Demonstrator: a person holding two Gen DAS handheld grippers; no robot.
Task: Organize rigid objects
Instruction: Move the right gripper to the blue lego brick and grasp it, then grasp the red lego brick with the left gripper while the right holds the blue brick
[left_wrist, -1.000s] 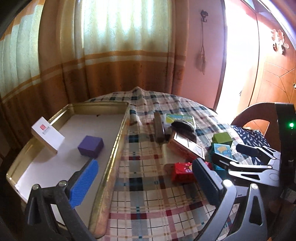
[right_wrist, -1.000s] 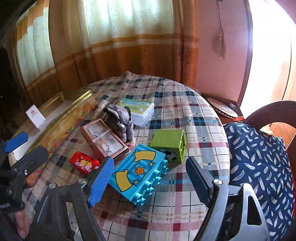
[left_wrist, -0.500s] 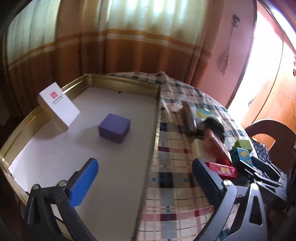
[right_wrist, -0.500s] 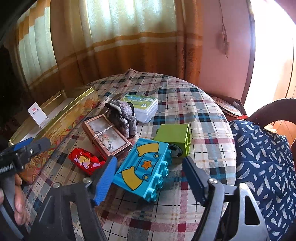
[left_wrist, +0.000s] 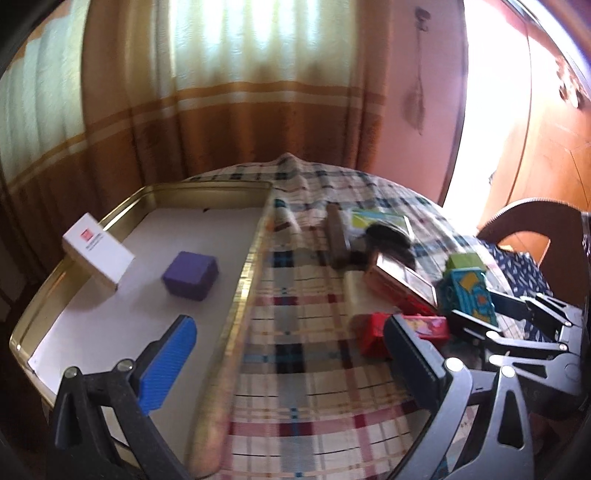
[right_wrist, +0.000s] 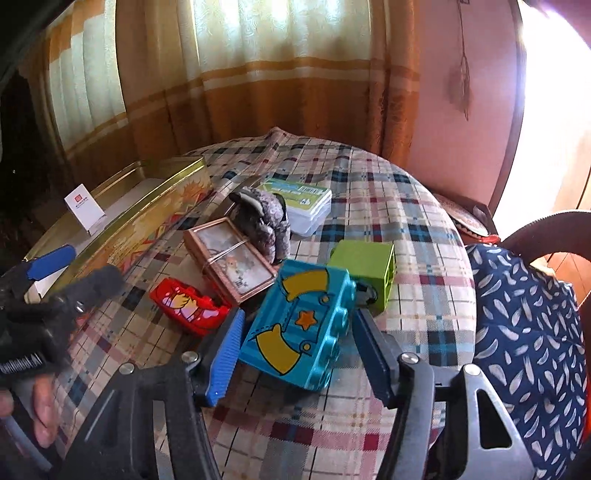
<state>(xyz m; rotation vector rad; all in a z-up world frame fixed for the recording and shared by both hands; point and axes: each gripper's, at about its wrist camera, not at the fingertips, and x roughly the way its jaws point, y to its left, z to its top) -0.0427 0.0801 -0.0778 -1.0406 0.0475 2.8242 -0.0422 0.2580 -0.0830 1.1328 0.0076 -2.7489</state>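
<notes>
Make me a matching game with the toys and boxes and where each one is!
Things:
1. purple box
2. blue brick
3. green brick
4. red toy

Places:
A. just behind the blue brick
B. inside the gold tray
C. between the right gripper fingers, which are closing
D. on the cloth, in front of the picture frame

Pairs: 1-B, 2-C, 3-A, 4-D

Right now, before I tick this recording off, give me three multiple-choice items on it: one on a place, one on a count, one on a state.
1. Where is the purple block?
A. in the gold tray
B. on the plaid cloth
C. on the chair

2. How many things lie in that tray?
A. two
B. four
C. none

3. What sits between the right gripper jaws?
A. the blue toy brick
B. the red toy
C. nothing

A: it rests on the tray floor.
A: only the purple block and white box.
A: the closing jaws flank it.
</notes>
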